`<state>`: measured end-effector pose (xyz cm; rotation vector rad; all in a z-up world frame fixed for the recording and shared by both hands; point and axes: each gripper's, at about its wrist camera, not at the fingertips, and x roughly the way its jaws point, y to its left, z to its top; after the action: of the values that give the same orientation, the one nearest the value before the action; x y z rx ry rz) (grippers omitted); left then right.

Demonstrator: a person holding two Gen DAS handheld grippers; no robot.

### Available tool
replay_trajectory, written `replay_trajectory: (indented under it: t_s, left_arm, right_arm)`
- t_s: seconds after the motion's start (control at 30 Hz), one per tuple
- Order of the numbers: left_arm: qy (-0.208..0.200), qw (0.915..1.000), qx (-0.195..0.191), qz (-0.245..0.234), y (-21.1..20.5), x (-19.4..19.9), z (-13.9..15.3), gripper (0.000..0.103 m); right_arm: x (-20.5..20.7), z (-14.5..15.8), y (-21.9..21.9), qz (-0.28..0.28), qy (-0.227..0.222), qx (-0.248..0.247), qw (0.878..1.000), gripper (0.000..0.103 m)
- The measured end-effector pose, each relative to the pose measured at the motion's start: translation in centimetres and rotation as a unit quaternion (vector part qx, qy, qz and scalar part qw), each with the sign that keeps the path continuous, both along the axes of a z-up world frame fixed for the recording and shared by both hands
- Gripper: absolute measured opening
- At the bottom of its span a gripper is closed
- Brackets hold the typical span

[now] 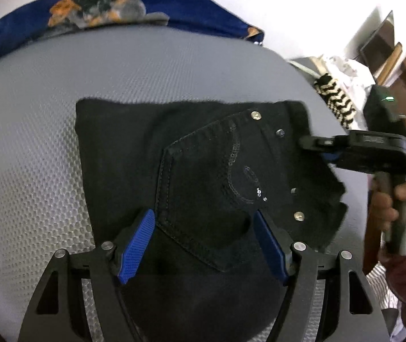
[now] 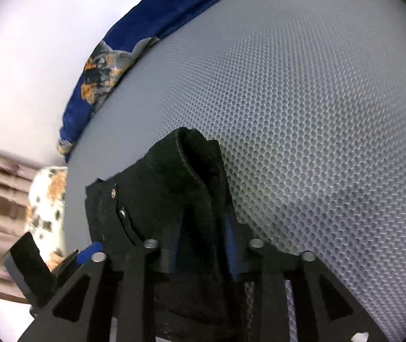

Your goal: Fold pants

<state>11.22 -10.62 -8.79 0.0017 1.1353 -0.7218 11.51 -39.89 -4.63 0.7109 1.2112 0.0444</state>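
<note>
Left wrist view: the folded black jeans (image 1: 203,176) lie in the frame centre on the grey mesh mattress (image 1: 46,131), long axis left to right. The left gripper (image 1: 203,245) hovers spread at their lower edge. The right gripper (image 1: 314,142) bites their right edge.

Right wrist view: the right gripper (image 2: 203,259) is pinching a raised jeans (image 2: 180,188) fold, so it is the nearer one.

Close wrist views; shared pants (image 1: 203,171)
</note>
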Motion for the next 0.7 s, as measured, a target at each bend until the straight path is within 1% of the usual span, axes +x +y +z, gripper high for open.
replay_trajectory:
  t_s: [0.13, 0.27, 0.3, 0.43, 0.5, 0.57, 0.7]
  left_arm:
    - [-0.006, 1.0000, 0.002, -0.003, 0.1, -0.4, 0.6, 0.071]
    - [0.017, 0.9996, -0.015, -0.014, 0.7, -1.5, 0.8, 0.071]
    - [0.016, 0.9996, -0.015, -0.018, 0.7, -1.9, 0.9, 0.071]
    - [0.000, 0.9995, 0.000, -0.031, 0.5, -3.3, 1.0, 0.071]
    - [-0.004, 0.9996, 0.008, -0.028, 0.3, -3.5, 1.1, 0.071]
    - [-0.007, 0.9995, 0.015, -0.026, 0.2, -3.7, 1.2, 0.071]
    - [-0.016, 0.9990, 0.034, -0.022, 0.0, -4.1, 1.1, 0.071]
  right_arm:
    - [-1.2, 1.1, 0.4, 0.009, -0.003, -0.013, 1.000, 0.028]
    - [-3.2, 1.8, 0.4, 0.018, 0.000, -0.011, 1.000, 0.028]
    - [-3.9, 1.8, 0.5, 0.018, 0.001, -0.009, 1.000, 0.028]
    - [-5.4, 1.8, 0.6, 0.020, 0.005, -0.010, 1.000, 0.028]
    - [-6.0, 1.8, 0.7, 0.016, 0.004, -0.009, 1.000, 0.024]
    - [-6.4, 2.2, 0.9, 0.015, 0.001, -0.027, 1.000, 0.018]
    - [-6.6, 3.0, 1.8, 0.023, -0.003, -0.059, 0.998, 0.016]
